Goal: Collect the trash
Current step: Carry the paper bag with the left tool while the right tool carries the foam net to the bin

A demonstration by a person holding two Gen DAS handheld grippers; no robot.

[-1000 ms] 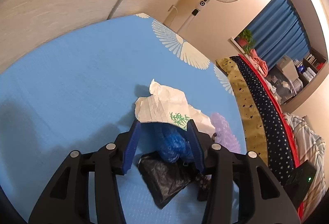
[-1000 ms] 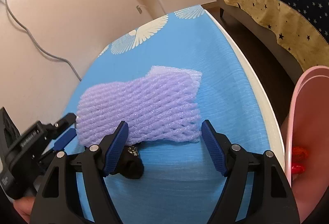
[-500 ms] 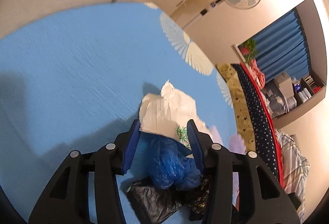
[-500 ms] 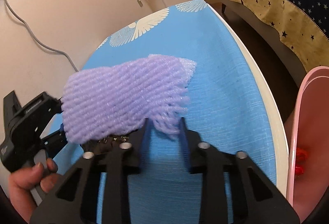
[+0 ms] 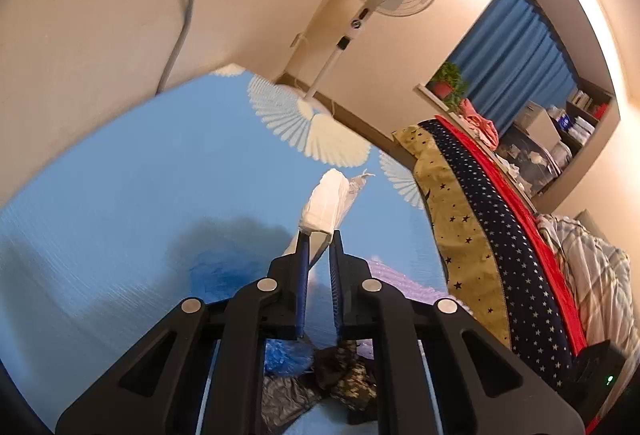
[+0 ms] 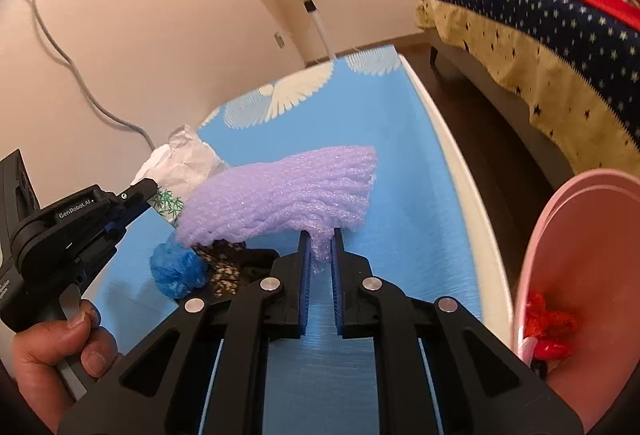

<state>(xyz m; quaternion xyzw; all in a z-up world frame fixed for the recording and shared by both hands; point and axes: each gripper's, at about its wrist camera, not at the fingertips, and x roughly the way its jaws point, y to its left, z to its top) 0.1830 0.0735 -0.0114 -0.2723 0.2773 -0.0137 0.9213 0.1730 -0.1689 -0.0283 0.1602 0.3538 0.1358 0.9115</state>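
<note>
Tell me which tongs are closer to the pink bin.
Right. The right tongs, clamped on the purple foam net, are just beside the pink bin. The left tongs, holding the white wrapper, are farther across the table.

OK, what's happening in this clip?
A person is clearing trash off a blue table with a gripper in each hand. The left gripper has its jaws shut on a white tissue, lifted clear of the table. The right gripper is shut on the edge of a purple foam net, also raised. A blue bag and dark wrappers lie on the table. A pink bin stands at its right edge, some red trash inside.
</note>
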